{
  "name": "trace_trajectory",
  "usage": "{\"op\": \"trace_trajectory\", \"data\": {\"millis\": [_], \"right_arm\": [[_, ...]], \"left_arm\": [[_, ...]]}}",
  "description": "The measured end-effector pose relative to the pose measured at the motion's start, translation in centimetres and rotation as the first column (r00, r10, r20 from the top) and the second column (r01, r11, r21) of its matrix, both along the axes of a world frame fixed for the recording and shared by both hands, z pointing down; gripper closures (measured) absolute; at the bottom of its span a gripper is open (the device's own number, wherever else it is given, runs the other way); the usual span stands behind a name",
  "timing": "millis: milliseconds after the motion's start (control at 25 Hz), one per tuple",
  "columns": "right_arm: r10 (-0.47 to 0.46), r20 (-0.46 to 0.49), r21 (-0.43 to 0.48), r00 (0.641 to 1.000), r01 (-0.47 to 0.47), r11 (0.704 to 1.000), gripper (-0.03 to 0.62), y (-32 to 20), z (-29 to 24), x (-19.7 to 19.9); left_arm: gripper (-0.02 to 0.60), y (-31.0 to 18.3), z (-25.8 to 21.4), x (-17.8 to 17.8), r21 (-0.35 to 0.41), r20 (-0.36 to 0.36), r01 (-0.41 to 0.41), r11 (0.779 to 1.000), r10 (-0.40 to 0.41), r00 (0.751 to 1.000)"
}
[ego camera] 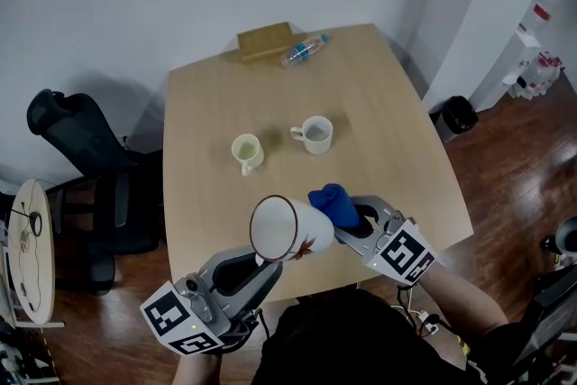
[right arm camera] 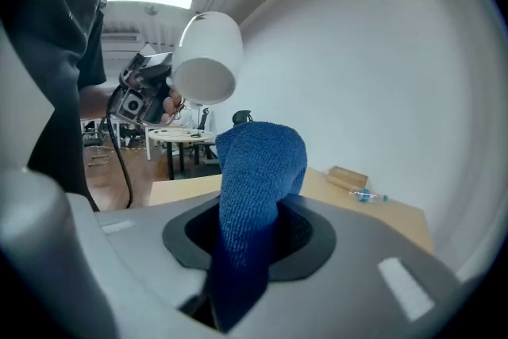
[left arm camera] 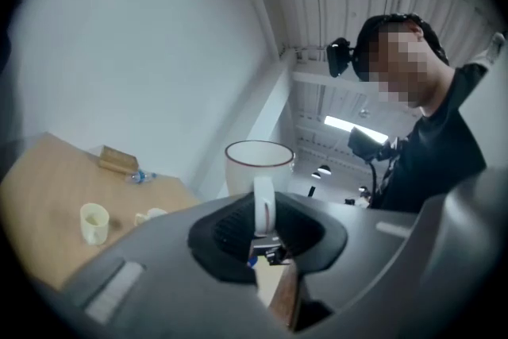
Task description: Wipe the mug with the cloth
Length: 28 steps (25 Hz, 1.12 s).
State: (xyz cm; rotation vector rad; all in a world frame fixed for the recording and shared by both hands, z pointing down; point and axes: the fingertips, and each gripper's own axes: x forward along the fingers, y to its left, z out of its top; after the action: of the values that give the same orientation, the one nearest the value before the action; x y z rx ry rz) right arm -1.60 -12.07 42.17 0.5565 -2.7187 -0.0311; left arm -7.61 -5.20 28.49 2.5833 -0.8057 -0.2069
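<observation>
While left gripper point(ego camera: 263, 261) clamps white red-rimmed mug point(ego camera: 287, 228) by its handle | right gripper point(ego camera: 359, 219) pinches blue terry cloth point(ego camera: 335, 203) | step: approach to wipe | next: press cloth onto mug wall.

The mug point(ego camera: 287, 230) at lower centre is smooth and glossy white, enamel by the look of it, with a thin dark rim. The cloth point(ego camera: 335, 203) just right of it is blue looped terry, matt and fuzzy. The left gripper point(ego camera: 263, 259) and right gripper point(ego camera: 353, 216) have matt grey plastic shells around dark ribbed pads. The table point(ego camera: 397, 131) is pale matt wood. The floor point(ego camera: 505, 167) at right is dark, shiny wood. The bottle point(ego camera: 304, 50) near the top is clear plastic.
</observation>
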Motion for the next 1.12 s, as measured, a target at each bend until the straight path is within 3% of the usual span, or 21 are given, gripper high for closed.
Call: {"op": "trace_trajectory", "data": {"millis": [120,280,440,600,680,760,920,1120], "right_arm": [[-0.064,-0.012,0.052,0.998,0.065,0.997,0.474,1.3,-1.5,-1.4],[-0.141,-0.077,0.121,0.987,0.150,0.981,0.474,3.8,-1.2,-3.0],[-0.120,-0.078,0.122,0.990,0.129,0.984,0.476,4.1,-1.1,-2.2],[-0.030,-0.041,0.086,0.999,0.033,0.996,0.476,1.6,-0.6,-0.1],[-0.016,-0.076,0.066,0.997,0.021,0.998,0.476,0.9,0.4,0.0],[-0.036,-0.117,0.043,0.992,0.042,0.998,0.476,1.1,1.4,-0.5],[-0.105,-0.113,0.005,0.988,0.106,0.994,0.476,3.1,2.5,-2.3],[-0.155,-0.026,-0.098,0.988,0.152,0.983,0.476,4.9,3.3,-2.3]], "left_arm": [[0.519,-0.2,0.9,1.1,0.001,0.040,0.033,0.999,-0.034,0.999],[0.520,-2.1,2.3,0.3,-0.015,0.099,0.147,0.989,-0.145,0.984],[0.520,-2.3,3.3,-0.5,-0.066,0.104,0.143,0.988,-0.136,0.985],[0.520,-1.6,4.3,-0.7,-0.094,0.129,0.110,0.989,-0.098,0.987],[0.519,-1.2,4.4,0.1,-0.096,0.128,0.084,0.992,-0.071,0.989],[0.518,-1.1,4.6,0.8,-0.096,0.124,0.082,0.992,-0.070,0.990],[0.519,-2.7,6.2,-0.1,-0.135,0.148,0.174,0.975,-0.154,0.977],[0.518,-3.3,8.3,-1.1,-0.169,0.161,0.211,0.963,-0.184,0.970]]}}
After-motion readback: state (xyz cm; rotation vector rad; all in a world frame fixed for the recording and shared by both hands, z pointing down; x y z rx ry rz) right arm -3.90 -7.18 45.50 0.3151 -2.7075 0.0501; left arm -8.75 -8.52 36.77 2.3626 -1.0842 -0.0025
